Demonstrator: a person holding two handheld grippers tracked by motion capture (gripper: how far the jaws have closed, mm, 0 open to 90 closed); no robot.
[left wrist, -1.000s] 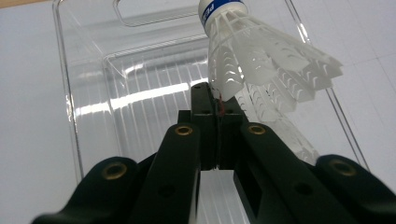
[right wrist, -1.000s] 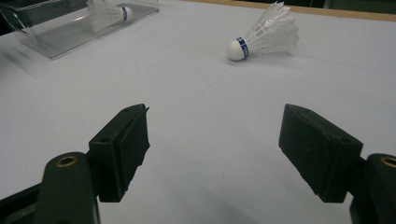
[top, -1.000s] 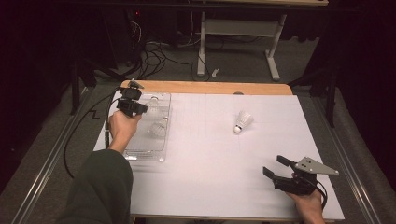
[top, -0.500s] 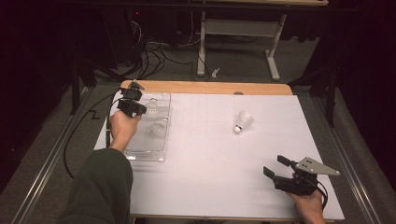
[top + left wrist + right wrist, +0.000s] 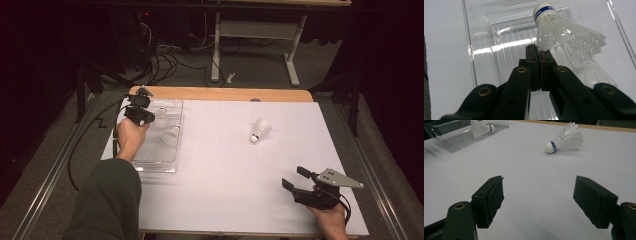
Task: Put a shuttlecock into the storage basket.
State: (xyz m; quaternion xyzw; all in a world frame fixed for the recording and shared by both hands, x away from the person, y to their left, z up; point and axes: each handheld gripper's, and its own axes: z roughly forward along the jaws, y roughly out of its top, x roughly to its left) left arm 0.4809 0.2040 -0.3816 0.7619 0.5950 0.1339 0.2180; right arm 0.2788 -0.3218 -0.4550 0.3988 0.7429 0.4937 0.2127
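Clear plastic tray (image 5: 155,167) sits at the left of the white table (image 5: 225,200) and holds 2 shuttlecocks: 1 at its far end (image 5: 161,112), 1 near its middle (image 5: 171,136).

Left gripper (image 5: 149,115) is over the tray's far end. In the left gripper view its jaws are pressed together, with the far shuttlecock's (image 5: 564,37) skirt touching their tips. Whether a feather edge is nipped between them cannot be confirmed. The cork with the blue band points away from the gripper.

Right gripper (image 5: 294,179) rests low at the near right of the table, jaws spread wide and holding nothing. A 3rd shuttlecock (image 5: 260,130) lies on its side on the bare table, well apart from the tray. In the right gripper view it lies ahead of the open jaws (image 5: 565,140), cork to the left.

Change over the last second: none of note. Both grippers and all 3 shuttlecocks sit where they did.

Assessment: the far shuttlecock is at its place in the tray but the release is not confirmed. The 3rd shuttlecock remains outstanding, and the right gripper is ready for it, though not yet reaching.
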